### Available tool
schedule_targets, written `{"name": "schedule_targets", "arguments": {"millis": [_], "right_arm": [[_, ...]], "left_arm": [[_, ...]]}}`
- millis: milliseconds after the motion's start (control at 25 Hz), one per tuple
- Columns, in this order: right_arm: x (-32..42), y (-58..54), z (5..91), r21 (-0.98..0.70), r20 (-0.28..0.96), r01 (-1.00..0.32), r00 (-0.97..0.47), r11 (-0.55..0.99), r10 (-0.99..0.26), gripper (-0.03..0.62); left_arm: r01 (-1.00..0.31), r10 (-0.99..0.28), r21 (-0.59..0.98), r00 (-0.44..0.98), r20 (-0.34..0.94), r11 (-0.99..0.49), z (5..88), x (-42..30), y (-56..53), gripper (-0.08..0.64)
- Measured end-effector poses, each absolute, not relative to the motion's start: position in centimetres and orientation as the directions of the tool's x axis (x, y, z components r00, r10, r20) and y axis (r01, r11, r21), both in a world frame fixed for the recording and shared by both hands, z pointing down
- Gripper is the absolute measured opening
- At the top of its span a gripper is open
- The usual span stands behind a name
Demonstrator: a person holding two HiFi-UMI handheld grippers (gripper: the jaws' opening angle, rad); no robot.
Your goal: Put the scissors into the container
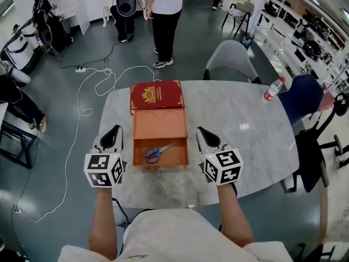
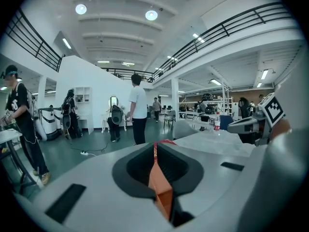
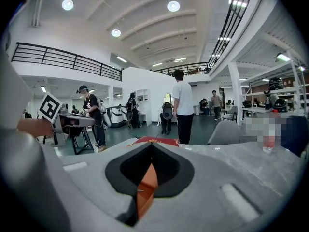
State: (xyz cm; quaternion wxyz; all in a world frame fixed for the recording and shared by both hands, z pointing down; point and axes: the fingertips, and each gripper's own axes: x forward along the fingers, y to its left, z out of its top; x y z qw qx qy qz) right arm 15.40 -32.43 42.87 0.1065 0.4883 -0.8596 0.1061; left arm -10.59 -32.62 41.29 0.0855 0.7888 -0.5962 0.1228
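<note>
1. Scissors [image 1: 158, 152] with blue handles lie flat inside the open orange box [image 1: 161, 125]. They sit in its near half, with the blades pointing up and right.
2. We see the box on a pale marbled worktop [image 1: 240, 130]. Its red, gold-printed lid [image 1: 156, 95] is folded back flat on the far side.
3. Our left gripper [image 1: 113, 131] sits just beside the box's left wall, apart from it. In the left gripper view its jaws are pressed together on nothing. Only a thin slit remains between them, and a sliver of the orange box [image 2: 159, 187] shows through it.
4. Our right gripper [image 1: 203, 132] sits just beside the box's right wall, also without touching it. The right gripper view shows its jaws closed against each other and empty. The same orange [image 3: 145, 192] shows through the narrow gap.
5. The two grippers flank the box almost symmetrically, and their marker cubes [image 1: 103, 170] point back toward us.
6. A water bottle [image 1: 273, 89] with a red cap and label stands at the worktop's far right edge, well apart from the box.
7. A grey chair [image 1: 232, 59] stands behind the worktop, and a blue chair [image 1: 302, 94] stands at the right.
8. A person in a white top and dark trousers [image 1: 163, 15] stands on the floor beyond. A white cable [image 1: 82, 111] loops across the floor at the left.
</note>
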Motion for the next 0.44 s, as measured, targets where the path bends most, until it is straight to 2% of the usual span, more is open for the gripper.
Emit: {"name": "schedule_targets", "arguments": {"millis": [440], "right_arm": [[15.32, -32.24, 43.20, -0.076, 0.296, -0.861, -0.501, 0.503, -0.813, 0.005]], "left_arm": [[-0.959, -0.914, -0.013, 0.264, 0.307, -0.282, 41.87, -10.44, -32.43, 0.025]]}}
